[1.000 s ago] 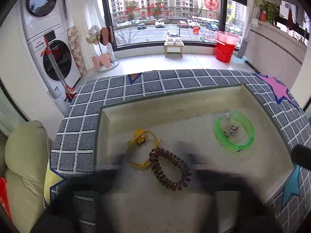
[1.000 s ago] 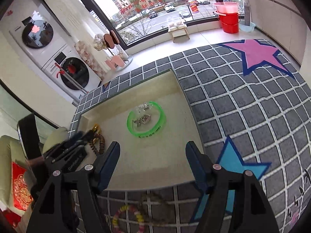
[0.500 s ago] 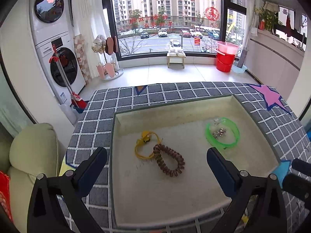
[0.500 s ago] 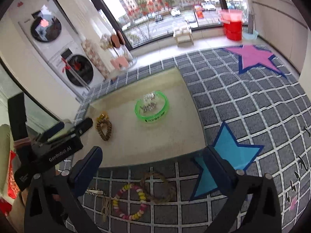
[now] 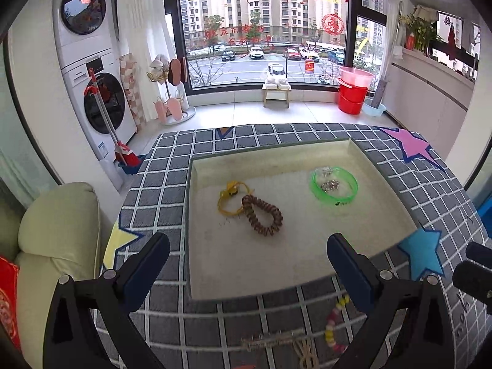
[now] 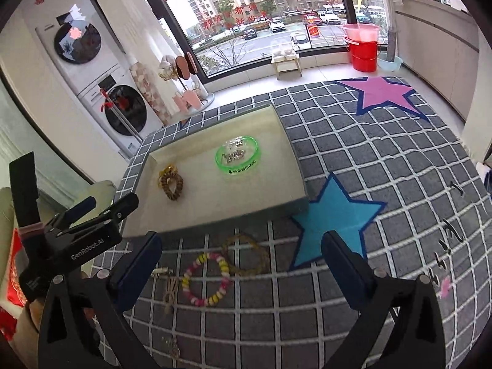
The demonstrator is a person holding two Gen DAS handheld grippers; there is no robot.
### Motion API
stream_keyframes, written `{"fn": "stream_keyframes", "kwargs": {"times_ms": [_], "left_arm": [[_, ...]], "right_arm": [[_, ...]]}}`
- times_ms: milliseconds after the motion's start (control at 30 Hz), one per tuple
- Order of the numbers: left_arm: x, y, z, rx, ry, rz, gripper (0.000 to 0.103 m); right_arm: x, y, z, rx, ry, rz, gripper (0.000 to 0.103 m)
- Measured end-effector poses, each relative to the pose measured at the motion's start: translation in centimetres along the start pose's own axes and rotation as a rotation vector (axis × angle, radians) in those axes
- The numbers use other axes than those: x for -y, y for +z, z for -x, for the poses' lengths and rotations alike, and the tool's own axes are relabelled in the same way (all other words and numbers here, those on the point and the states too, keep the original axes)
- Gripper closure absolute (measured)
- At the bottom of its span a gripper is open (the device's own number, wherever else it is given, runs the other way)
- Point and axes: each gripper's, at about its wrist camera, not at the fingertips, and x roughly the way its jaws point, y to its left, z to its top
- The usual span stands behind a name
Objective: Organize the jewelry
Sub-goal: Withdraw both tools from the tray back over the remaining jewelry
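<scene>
Both grippers empty, next pickup ahead on the mat.

The right gripper [image 6: 240, 264] stands wide with nothing between its jaws; the bead bracelet [image 6: 206, 279] lies on the mat just ahead of its fingertips, the brown ring [image 6: 246, 253] touching it beyond. The left gripper [image 5: 246, 264] is wide too, above the tray's [image 5: 188, 230] near rim. The tray already holds the coil tie [image 5: 262, 215], yellow cord [image 5: 229, 198] and green bangle [image 5: 333, 186]. A good pick likely means lowering over one side of the bracelet, clear of the ring, before closing.
</scene>
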Motion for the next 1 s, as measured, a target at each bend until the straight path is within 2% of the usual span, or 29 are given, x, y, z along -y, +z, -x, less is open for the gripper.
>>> {"fn": "stream_keyframes", "kwargs": {"times_ms": [367, 633, 1000], "left_arm": [[-1.1, -3.7, 3.1, 0.003, -0.024, -0.007, 0.0], [-1.7, -7.8, 3.7, -0.065, -0.096, 0.021, 0.0], [-0.3, -11.4, 2.5, -0.143, -0.116, 0.012, 0.0]], "right_arm": [[-0.3, -2.9, 2.4, -0.007, -0.015, 0.04, 0.0], [-0.9, -6.6, 2.8, -0.052, -0.035, 0.095, 0.0], [-1.7, -12.0, 2.6, -0.122, -0.081, 0.123, 0.0]]}}
